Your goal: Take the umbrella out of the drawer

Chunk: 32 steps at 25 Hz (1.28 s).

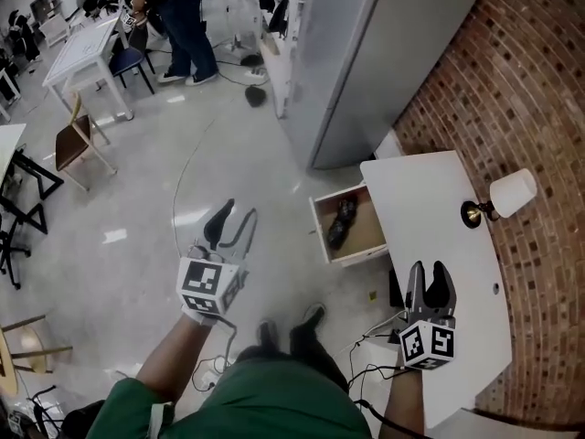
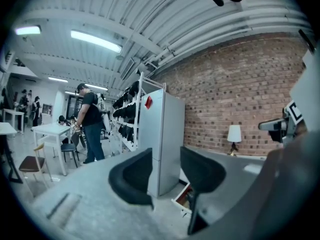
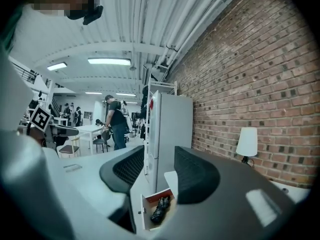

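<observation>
Holding both grippers empty, fingers apart: my left gripper (image 1: 236, 214) sits lower left over the floor, and my right gripper (image 1: 429, 271) lower right above the white counter (image 1: 430, 199). The dark umbrella (image 1: 343, 223) lies in the open drawer (image 1: 321, 234), centre-right.

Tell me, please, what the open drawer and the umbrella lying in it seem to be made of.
Drawer: likely wood or board, with a white painted front and a bare matte brown inside.
Umbrella: probably dark fabric, matte and bunched in folds.
</observation>
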Motion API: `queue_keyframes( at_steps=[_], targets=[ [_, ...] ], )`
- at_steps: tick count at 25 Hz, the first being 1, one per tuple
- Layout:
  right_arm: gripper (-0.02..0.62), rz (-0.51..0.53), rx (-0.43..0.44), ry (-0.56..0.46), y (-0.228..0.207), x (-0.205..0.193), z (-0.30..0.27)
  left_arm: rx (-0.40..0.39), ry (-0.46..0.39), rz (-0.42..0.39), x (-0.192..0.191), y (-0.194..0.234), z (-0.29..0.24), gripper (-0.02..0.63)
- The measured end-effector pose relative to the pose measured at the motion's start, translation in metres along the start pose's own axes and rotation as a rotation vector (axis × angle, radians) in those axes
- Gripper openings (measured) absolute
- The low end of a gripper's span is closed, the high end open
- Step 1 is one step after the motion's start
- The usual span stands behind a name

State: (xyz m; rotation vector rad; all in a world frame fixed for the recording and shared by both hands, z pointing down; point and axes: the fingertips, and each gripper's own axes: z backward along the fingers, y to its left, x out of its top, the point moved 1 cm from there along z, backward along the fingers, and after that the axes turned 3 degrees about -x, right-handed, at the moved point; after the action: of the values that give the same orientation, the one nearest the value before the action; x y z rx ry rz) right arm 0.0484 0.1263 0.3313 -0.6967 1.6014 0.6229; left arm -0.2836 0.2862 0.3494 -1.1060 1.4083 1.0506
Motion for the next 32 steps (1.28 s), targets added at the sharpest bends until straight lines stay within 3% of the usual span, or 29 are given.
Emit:
queue_keyframes(
  at_steps=[5, 15, 23, 32],
  targets=[
    [0.172, -0.025, -0.032, 0.011, -0.023, -0.008, -0.02, -0.034, 0.023, -0.012, -0.006, -0.016, -0.033, 0.176],
    [0.172, -0.039, 0.037, 0.007, -0.063, -0.015, -0.103, 0.003, 0.064, -0.034, -0.006, -0.016, -0.11, 0.176],
    [0.172, -0.072, 0.072, 0.051, -0.118, -0.03, -0.173, -0.007, 0.152, -0.038, -0.036, -0.049, -0.201, 0.176],
    [0.172, -0.108, 0.063, 0.098, -0.186, -0.054, -0.212, -0.028, 0.237, -0.056, -0.075, -0.089, -0.277, 0.176]
  ],
)
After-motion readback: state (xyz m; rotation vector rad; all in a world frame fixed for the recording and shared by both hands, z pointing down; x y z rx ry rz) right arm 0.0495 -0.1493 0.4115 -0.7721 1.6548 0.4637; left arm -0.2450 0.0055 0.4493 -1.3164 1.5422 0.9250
